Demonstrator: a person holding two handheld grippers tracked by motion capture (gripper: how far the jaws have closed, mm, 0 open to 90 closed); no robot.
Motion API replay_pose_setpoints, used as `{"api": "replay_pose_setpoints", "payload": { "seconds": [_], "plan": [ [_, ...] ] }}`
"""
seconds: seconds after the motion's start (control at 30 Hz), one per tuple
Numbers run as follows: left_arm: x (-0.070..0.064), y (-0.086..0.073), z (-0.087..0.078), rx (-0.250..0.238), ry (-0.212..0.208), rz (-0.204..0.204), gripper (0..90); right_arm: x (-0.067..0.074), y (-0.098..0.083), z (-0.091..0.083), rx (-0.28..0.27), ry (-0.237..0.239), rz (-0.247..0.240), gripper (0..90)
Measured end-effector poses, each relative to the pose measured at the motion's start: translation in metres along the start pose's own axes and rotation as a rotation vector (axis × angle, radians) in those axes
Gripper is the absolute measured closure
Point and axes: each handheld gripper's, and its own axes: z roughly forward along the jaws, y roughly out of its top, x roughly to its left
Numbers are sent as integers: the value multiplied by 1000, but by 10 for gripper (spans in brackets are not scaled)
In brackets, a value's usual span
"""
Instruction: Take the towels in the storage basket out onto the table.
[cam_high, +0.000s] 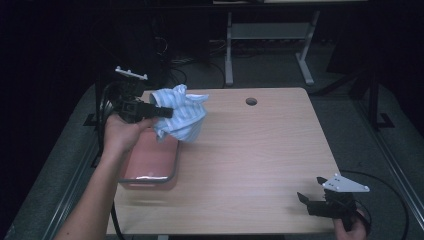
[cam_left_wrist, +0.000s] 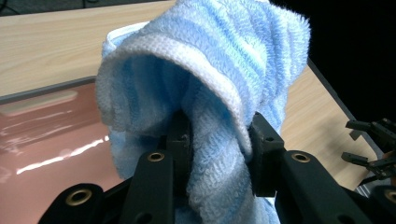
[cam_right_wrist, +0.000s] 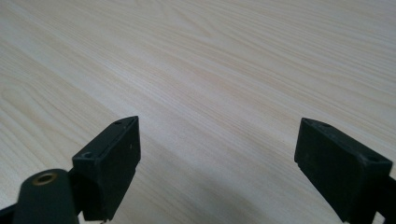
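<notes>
Left gripper view: towel (cam_left_wrist: 205, 70) between jaws

We find no text, label, brand, number or sign that we can read in any of the views.
</notes>
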Motion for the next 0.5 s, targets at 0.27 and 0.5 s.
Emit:
{"api": "replay_pose_setpoints", "payload": {
  "seconds": [0.27, 0.5],
  "plan": [
    [-7, 4, 19, 26, -19, 13, 667, -1, 0, 2, 0, 5, -4, 138],
    [-16, 8, 35, 46, -24, 30, 666, -1, 0, 1, -2, 7, -10, 138]
  ]
}}
